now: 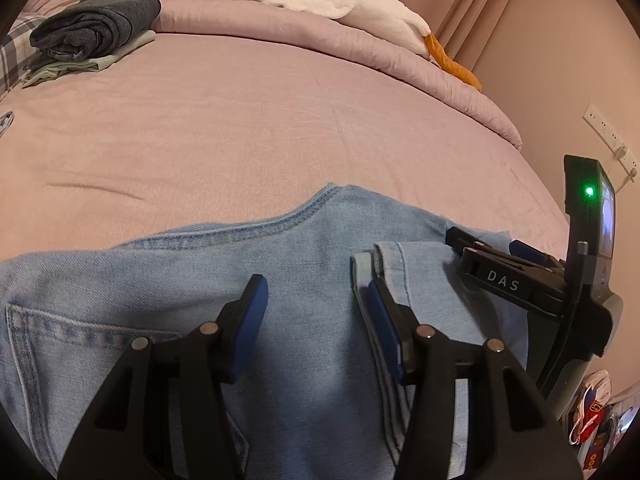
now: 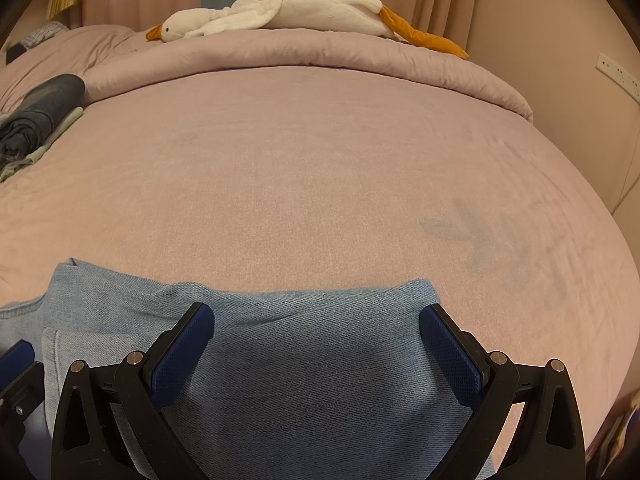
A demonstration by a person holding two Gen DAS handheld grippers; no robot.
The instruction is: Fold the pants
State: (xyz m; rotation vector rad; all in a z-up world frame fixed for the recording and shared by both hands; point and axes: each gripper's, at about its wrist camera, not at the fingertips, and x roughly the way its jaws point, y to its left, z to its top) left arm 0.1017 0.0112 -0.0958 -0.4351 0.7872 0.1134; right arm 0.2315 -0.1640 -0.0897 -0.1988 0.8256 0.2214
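You are holding both grippers tilted down over the light-blue jeans (image 1: 280, 280), which are lying on the pink bedsheet (image 1: 240, 128) directly under and just ahead of your fingers. The left gripper (image 1: 318, 316) is standing partly open with nothing pinched: its right finger is sitting beside a folded-over leg hem (image 1: 404, 268), and its left finger is hanging over the plain denim near a back pocket (image 1: 80, 344). The right gripper (image 2: 316, 348) is spread wide above the folded end of the fabric, its pads (image 2: 184, 348) clear of the cloth as far as the view is showing, though the fisheye is making it hard to judge whether the tips are brushing the surface.

You are dealing with denim here, so expect it to be soft but fairly heavy and thick for cloth. It is likely to droop and drag on the sheet rather than slide freely, and the stacked layers are going to resist a shallow pinch. It is not fragile, so a firm bite is safe.

The best purchase is looking like the doubled hem just right of your left gripper's fingers, and the fold edge ahead of your right gripper's fingertips, where stitching is stiffening the cloth. Take both layers together, or the lower one is probably going to stay behind.
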